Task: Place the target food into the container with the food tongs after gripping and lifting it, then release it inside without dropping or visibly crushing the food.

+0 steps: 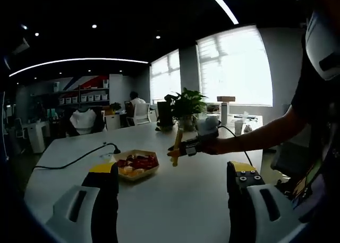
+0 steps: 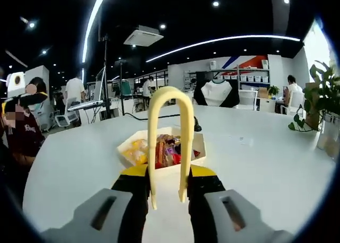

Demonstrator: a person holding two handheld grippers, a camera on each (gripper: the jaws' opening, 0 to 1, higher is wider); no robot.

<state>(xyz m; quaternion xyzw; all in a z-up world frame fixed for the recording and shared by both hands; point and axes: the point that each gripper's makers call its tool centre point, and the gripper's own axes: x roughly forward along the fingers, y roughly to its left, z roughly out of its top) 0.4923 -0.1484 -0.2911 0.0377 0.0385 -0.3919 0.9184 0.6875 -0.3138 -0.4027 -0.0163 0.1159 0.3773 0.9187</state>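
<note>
The right gripper (image 2: 169, 192) clamped the yellow tongs (image 2: 169, 142), whose arms stood narrow and empty. The food container (image 2: 162, 150) sat on the white tabletop (image 2: 255, 163) just beyond.

Dim interior, blown-out window (image 1: 234, 68) glare

- A shallow pale paper tray (image 1: 154, 170) lies on the round white table (image 1: 180, 200), with mixed red and yellow food pieces (image 1: 136, 163) in it.
- A black cable (image 1: 74, 159) runs across the table to the tray's left (left gripper view).
- A leafy green potted plant (image 1: 186, 106) stands behind the tray at the table's far edge.
- Yellow plastic food tongs (image 2: 169, 142) stand upright between the right gripper (image 2: 169, 192) jaws, before the tray.
</note>
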